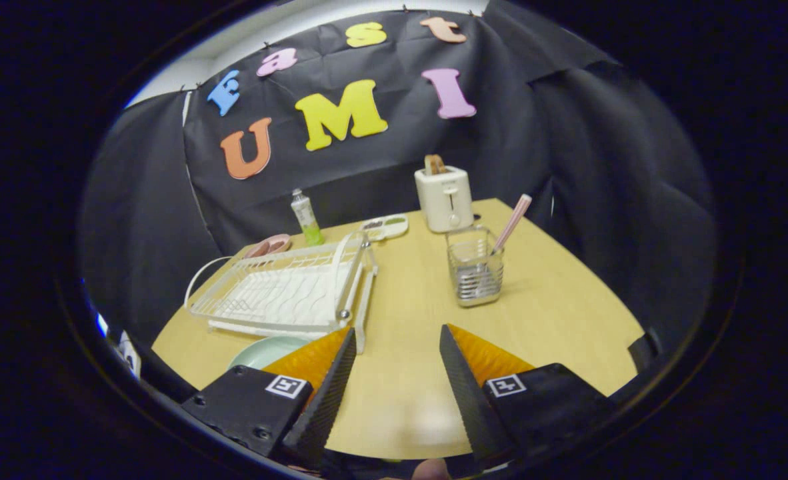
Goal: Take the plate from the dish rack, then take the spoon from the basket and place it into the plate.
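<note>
Spoon (515, 219) first: its long pale-pink handle pokes up out of the basket (475, 273) right of centre in the frame, leaning toward the upper right, bowl end down inside and blurred by the clear walls. It looks light, stiff and smooth, so likely slippery; I'd pinch the bare handle just above the basket rim and lift straight along its lean. The basket itself is a see-through cup with a ribbed lower half, and nothing else in it that I can make out. Plate (269, 349), pale green, lies flat on the desk (407, 320) at lower left, partly behind the left finger, just in front of the dish rack (281, 290); the rack looks bare. Gripper (395, 350) hovers over the desk with jaws wide apart, holding nothing. Further back, a toaster (444, 197), a small bottle (306, 217) and a tray (385, 227).
</note>
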The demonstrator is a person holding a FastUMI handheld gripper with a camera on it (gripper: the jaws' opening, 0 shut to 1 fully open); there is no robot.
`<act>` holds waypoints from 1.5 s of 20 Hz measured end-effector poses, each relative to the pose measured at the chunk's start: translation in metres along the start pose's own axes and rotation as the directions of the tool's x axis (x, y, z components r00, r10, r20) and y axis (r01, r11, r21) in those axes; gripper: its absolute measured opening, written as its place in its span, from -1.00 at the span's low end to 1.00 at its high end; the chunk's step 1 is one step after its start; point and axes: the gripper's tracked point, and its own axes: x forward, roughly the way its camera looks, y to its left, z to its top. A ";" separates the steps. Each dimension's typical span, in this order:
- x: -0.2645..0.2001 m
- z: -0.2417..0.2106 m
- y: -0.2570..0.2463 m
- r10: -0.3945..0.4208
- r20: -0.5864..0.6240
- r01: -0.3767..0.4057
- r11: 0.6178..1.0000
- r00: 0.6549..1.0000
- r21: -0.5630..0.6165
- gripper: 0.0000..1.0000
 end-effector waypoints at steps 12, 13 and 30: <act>0.078 0.062 -0.104 -0.069 0.177 0.067 0.998 0.982 0.020 0.79; 0.088 0.067 -0.110 -0.072 0.181 0.069 0.997 0.981 0.024 0.77; 0.143 0.081 -0.114 0.040 0.123 -0.052 0.994 0.992 0.095 -0.44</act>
